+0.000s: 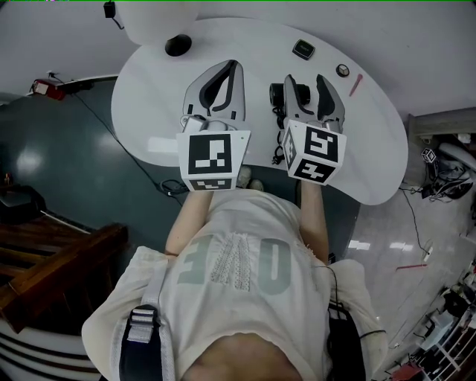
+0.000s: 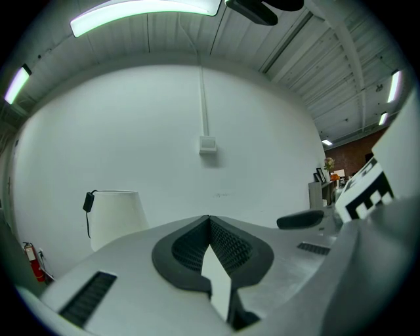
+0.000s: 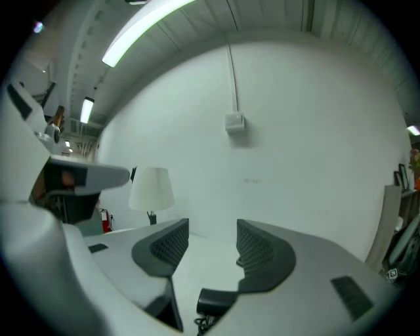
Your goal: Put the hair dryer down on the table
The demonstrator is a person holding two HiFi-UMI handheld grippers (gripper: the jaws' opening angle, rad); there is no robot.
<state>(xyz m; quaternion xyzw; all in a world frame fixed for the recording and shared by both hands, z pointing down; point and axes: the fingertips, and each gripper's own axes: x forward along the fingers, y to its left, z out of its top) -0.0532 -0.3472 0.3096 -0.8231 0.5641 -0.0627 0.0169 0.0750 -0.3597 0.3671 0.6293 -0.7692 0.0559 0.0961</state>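
Lying on table (image 1: 372, 141): hair dryer (image 1: 278, 95), below right jaws.
Right gripper (image 1: 305, 80): jaws parted, grasping nothing.
Left gripper (image 1: 235, 68): jaws closed together, empty.

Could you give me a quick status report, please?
Left gripper shut, empty. Right gripper open, empty. Hair dryer lying on white table, below right jaws. Nothing in the way.

Looks like test lab set up inside industrial hall. Shown by ribbed metal ceiling (image 2: 315, 59) with tube light (image 2: 144, 14), bare white wall (image 2: 144, 144) with surface-mounted junction box (image 2: 208, 144), red fire extinguisher (image 2: 31, 261), loose cables (image 1: 416, 223) across glossy floor (image 1: 387, 245), equipment clutter (image 1: 446, 320) at edge. Furnished sparsely: white oval table (image 1: 372, 149), shaded lamp (image 3: 151, 187).
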